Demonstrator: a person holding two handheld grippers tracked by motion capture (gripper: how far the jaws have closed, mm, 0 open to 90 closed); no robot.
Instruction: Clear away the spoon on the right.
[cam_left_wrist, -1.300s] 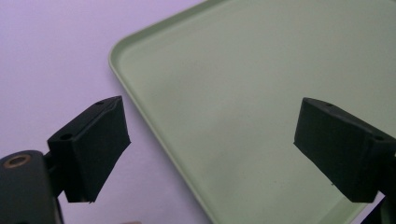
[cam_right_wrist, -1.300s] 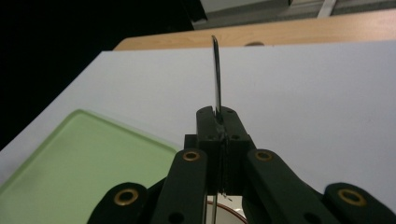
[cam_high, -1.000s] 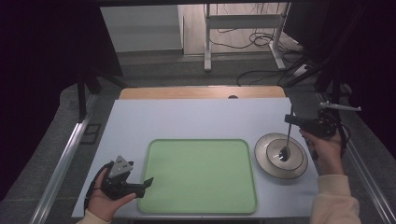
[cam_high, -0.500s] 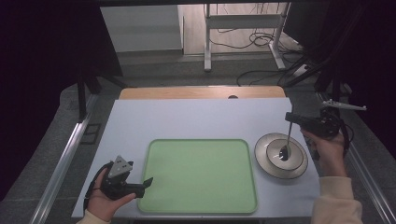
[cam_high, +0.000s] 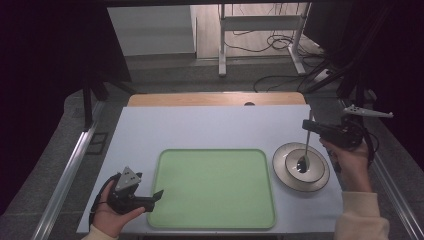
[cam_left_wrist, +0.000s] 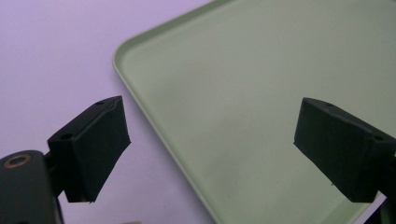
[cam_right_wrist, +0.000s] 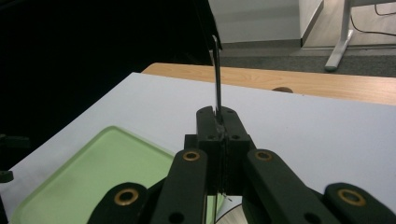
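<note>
A metal spoon (cam_high: 306, 146) hangs almost upright, its bowl just over the middle of a round steel plate (cam_high: 318, 179) at the table's right. My right gripper (cam_high: 306, 126) is shut on the spoon's handle near its top; in the right gripper view the handle (cam_right_wrist: 216, 70) sticks up from between the closed right gripper (cam_right_wrist: 218, 115). A green tray (cam_high: 216, 187) lies at the front centre. My left gripper (cam_high: 157, 196) rests at the tray's front-left corner, open and holding nothing. In the left gripper view that gripper (cam_left_wrist: 210, 149) spans the tray's (cam_left_wrist: 261, 93) rim.
The pale table top (cam_high: 210, 127) stretches bare behind the tray, with a wooden strip (cam_high: 215, 99) along its far edge. Beyond stand desk legs (cam_high: 221, 45) and cables on the floor. Metal rails (cam_high: 67, 170) run along both sides.
The right gripper has lifted slightly, raising the spoon's bowl a little off the plate. The left gripper has stayed put.
</note>
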